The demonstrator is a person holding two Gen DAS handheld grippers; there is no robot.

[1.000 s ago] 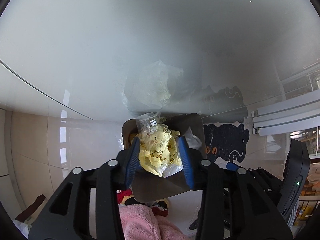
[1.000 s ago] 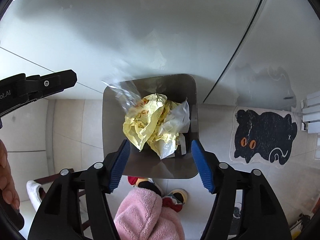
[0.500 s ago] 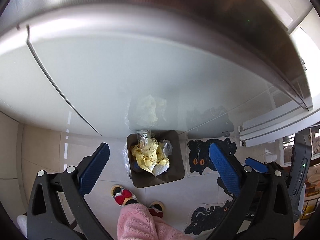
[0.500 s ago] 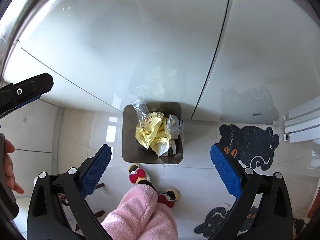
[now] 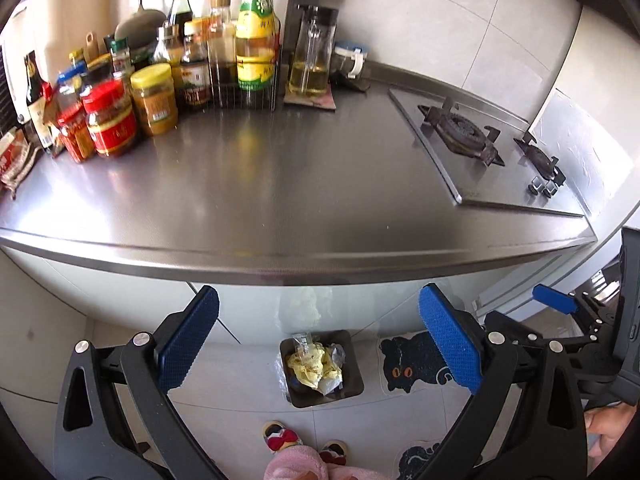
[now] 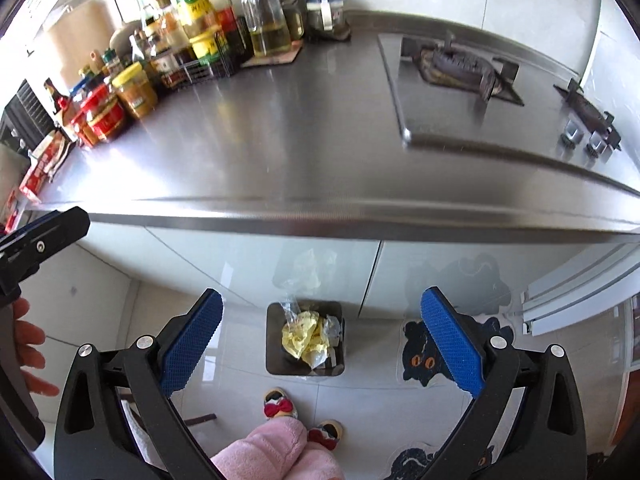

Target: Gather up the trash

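The left gripper [image 5: 318, 340] hangs released, its blue pads [image 5: 188, 338] spread wide and gripping nothing. The crumpled yellow trash [image 5: 316, 366] lies far below, seen in the gap between the pads and touching neither, inside the dark bin [image 5: 350, 394] on the floor against the cabinet front. The right gripper [image 6: 322, 338], right of the bin's cat mat [image 6: 420, 356], is likewise spread and empty, the trash [image 6: 306, 336] in the bin [image 6: 276, 354] well below its pads.

The steel counter [image 5: 280, 184] bears crowded bottles [image 5: 224, 40] and jars [image 5: 112, 124] at its back left and a hob [image 5: 480, 152] on the right, while the tiled floor [image 6: 368, 412] below carries a bin [image 6: 305, 338] and cat mats [image 6: 424, 356].
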